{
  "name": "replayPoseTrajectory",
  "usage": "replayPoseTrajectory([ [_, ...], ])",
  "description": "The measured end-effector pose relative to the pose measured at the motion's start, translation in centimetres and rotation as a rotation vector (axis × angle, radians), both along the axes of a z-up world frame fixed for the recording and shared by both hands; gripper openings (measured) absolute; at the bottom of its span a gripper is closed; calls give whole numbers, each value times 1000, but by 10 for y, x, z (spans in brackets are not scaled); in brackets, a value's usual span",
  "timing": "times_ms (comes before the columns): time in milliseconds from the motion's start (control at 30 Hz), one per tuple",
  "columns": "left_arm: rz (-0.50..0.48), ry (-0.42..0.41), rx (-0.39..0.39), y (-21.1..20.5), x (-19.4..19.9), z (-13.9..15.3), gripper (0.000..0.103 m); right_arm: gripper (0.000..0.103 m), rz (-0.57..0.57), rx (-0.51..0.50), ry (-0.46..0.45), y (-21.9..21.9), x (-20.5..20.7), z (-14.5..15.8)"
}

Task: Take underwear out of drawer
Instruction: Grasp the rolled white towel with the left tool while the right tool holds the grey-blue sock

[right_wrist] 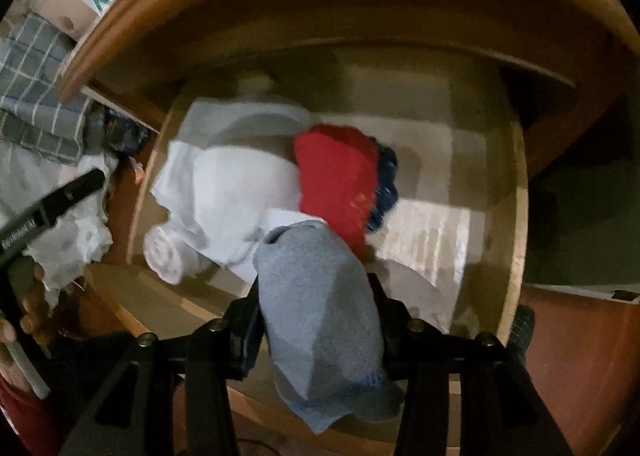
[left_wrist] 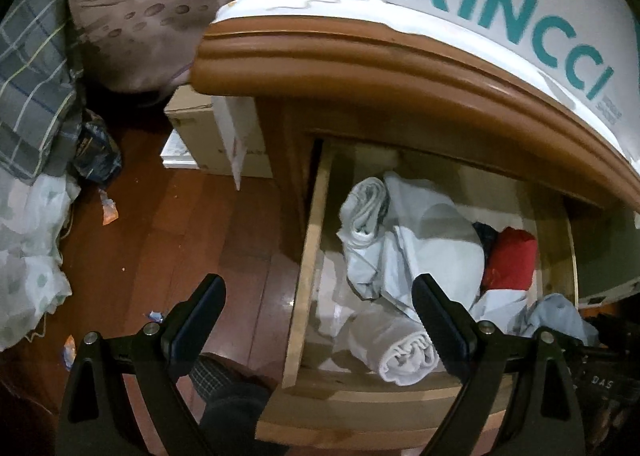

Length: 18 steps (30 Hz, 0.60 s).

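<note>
The wooden drawer (left_wrist: pixel 308 256) stands pulled out of a nightstand. It holds white rolled cloths (left_wrist: pixel 400 352), a crumpled white garment (left_wrist: pixel 420 240) and a red garment (left_wrist: pixel 508 260). In the right wrist view my right gripper (right_wrist: pixel 316 316) is shut on a grey-blue piece of underwear (right_wrist: pixel 320 296), held above the drawer (right_wrist: pixel 516 215) and the red garment (right_wrist: pixel 336 179). The same pale blue cloth (left_wrist: pixel 560 316) shows at the drawer's right in the left wrist view. My left gripper (left_wrist: pixel 320 296) hangs open over the drawer's left wall with nothing between its fingers.
A white box with teal lettering (left_wrist: pixel 500 15) sits on the nightstand top (left_wrist: pixel 360 51). Left of the drawer is dark wooden floor (left_wrist: pixel 180 236) with small scraps, a cardboard box (left_wrist: pixel 200 135) and plaid bedding (left_wrist: pixel 32 95). A hand (right_wrist: pixel 24 320) holds the left gripper.
</note>
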<state>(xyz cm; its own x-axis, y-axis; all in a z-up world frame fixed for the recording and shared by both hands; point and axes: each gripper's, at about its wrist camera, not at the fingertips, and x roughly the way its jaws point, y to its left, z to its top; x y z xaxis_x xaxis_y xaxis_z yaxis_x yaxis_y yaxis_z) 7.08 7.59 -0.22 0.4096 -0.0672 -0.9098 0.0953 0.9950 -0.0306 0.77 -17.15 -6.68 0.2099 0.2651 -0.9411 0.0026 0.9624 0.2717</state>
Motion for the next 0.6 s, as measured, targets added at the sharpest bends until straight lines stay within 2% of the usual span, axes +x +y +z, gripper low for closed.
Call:
replayPoseTrajectory([
  [133,-41,24,-9,-7,-2,-4,93,46,5,-26,11,-6,-3,-7],
  [267,-101,80,-38,-18,-3,-14,93,46,-21,-92,-88,-9,-10,6],
  [367,-129,136,-46,-26,-4,-26,93,46,-84,-70,-184,-22,-21,19],
  [467,-147,173,-12,-36,-6,-38,93,46,-124,-29,-245,-33,-30,21],
  [600,-169,222,35,-48,-5,-53,93,46,-157,28,-240,-43,-31,18],
])
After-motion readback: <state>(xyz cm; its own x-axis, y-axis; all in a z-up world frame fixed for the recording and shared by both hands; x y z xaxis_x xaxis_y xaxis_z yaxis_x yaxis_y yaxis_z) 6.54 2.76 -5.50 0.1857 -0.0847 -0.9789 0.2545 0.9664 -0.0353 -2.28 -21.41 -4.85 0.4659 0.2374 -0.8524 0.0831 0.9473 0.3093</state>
